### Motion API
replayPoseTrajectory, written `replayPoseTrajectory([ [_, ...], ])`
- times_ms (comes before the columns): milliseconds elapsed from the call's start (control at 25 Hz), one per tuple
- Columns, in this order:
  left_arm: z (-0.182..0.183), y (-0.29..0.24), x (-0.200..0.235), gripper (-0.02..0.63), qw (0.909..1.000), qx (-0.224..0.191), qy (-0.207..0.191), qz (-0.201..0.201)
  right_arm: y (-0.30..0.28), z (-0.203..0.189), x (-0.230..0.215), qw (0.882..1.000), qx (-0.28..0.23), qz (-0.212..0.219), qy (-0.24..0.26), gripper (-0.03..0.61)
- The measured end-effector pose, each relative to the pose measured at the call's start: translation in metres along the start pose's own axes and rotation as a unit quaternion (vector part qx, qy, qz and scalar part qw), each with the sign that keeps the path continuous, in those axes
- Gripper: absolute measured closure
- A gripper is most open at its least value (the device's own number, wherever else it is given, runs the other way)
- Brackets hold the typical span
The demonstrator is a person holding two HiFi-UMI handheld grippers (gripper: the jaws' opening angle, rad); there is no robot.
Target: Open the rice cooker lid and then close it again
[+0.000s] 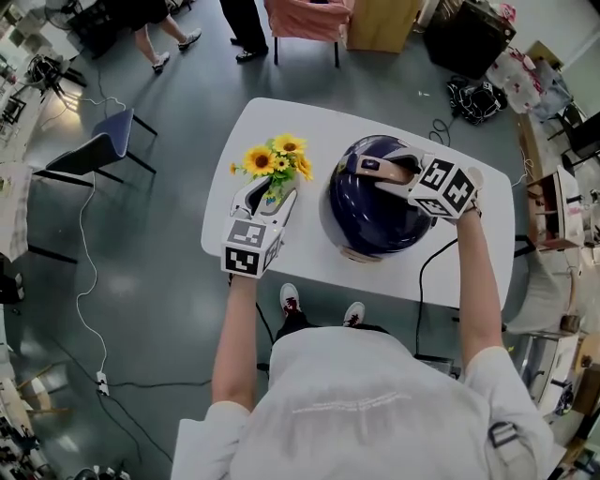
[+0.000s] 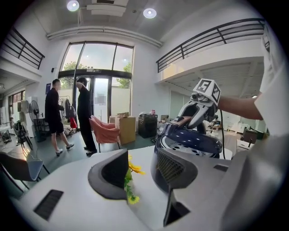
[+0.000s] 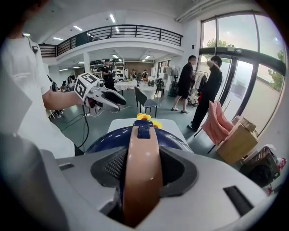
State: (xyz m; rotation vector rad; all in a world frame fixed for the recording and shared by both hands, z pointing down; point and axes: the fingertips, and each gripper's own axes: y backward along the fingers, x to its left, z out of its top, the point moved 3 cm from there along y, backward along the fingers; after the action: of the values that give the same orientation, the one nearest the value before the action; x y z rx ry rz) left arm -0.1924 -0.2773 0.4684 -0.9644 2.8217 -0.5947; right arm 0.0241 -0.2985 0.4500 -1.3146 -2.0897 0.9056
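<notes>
A dark blue rice cooker (image 1: 375, 220) stands on the white table (image 1: 469, 272). A tan handle (image 3: 141, 171) runs over its lid. My right gripper (image 3: 142, 168) reaches down from the right, shut on this handle, one jaw on each side. In the left gripper view the lid (image 2: 194, 137) stands slightly raised, with a white perforated inner plate showing under it. My left gripper (image 1: 267, 192) hovers open and empty left of the cooker, next to a bunch of yellow flowers (image 1: 277, 159).
The cooker's black cord (image 1: 427, 272) hangs off the table's near edge. A blue chair (image 1: 98, 145) stands on the left, a pink armchair (image 1: 305, 19) beyond the table. Two people (image 2: 67, 113) stand by the glass doors.
</notes>
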Motion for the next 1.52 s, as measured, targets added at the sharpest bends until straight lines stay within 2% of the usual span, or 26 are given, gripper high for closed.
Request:
replayPoseTrajectory([
  [320,0.02,-0.006,-0.018,0.396,0.9998,-0.007,-0.015,0.007,0.037,0.003,-0.008,0.998,-0.055,0.0,-0.006,0.373],
  [960,0.035,-0.005,-0.049,0.396,0.9991,-0.011,-0.041,-0.002,0.096,-0.002,-0.007,0.99,-0.133,-0.023,-0.03,0.371],
  [1200,0.041,-0.012,-0.066,0.396,0.9983,-0.009,-0.056,-0.013,0.12,-0.014,-0.008,0.984,-0.17,-0.036,-0.042,0.37],
  [1520,0.043,-0.022,-0.089,0.396,0.9979,-0.007,-0.06,-0.026,0.152,-0.041,-0.011,0.968,-0.238,-0.052,-0.053,0.37],
])
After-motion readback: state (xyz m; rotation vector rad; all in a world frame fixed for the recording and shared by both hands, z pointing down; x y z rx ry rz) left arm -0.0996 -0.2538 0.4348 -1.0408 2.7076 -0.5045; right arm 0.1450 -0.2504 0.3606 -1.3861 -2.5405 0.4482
